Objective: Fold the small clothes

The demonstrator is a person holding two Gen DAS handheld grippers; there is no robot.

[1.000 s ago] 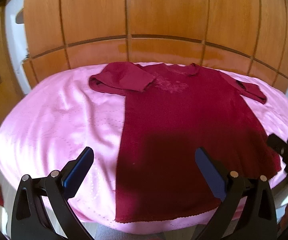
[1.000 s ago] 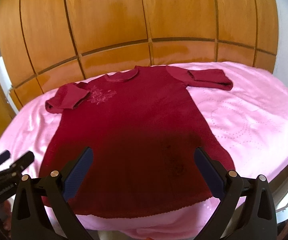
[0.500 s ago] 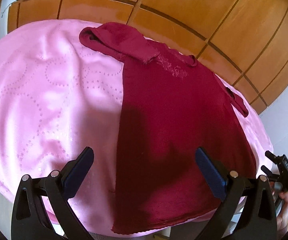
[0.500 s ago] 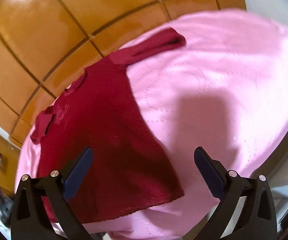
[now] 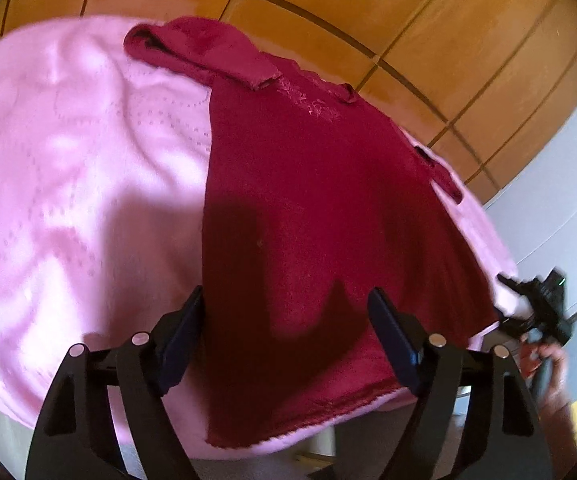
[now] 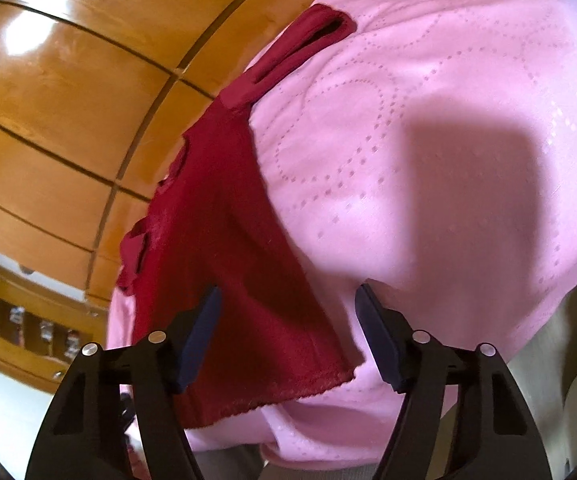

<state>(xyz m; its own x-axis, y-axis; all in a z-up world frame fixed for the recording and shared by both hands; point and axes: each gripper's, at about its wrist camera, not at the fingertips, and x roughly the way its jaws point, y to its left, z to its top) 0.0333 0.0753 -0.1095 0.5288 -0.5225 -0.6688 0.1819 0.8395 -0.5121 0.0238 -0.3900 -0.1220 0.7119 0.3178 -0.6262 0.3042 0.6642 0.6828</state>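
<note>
Closing grippers straddle dress [image 5: 320, 208] hem corners [image 6: 344, 372].

Black hand-held gripper [image 5: 284, 322], navy pads, silver screws.

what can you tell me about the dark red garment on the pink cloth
The dark red garment looks like a small knit dress or long top with short sleeves, a collar and faint embroidery on the chest. It lies flat, front up, on the pink cloth, one sleeve folded over itself, its scalloped hem nearest. Each closing gripper straddles a bottom corner; neither visibly pinches it yet.
</note>
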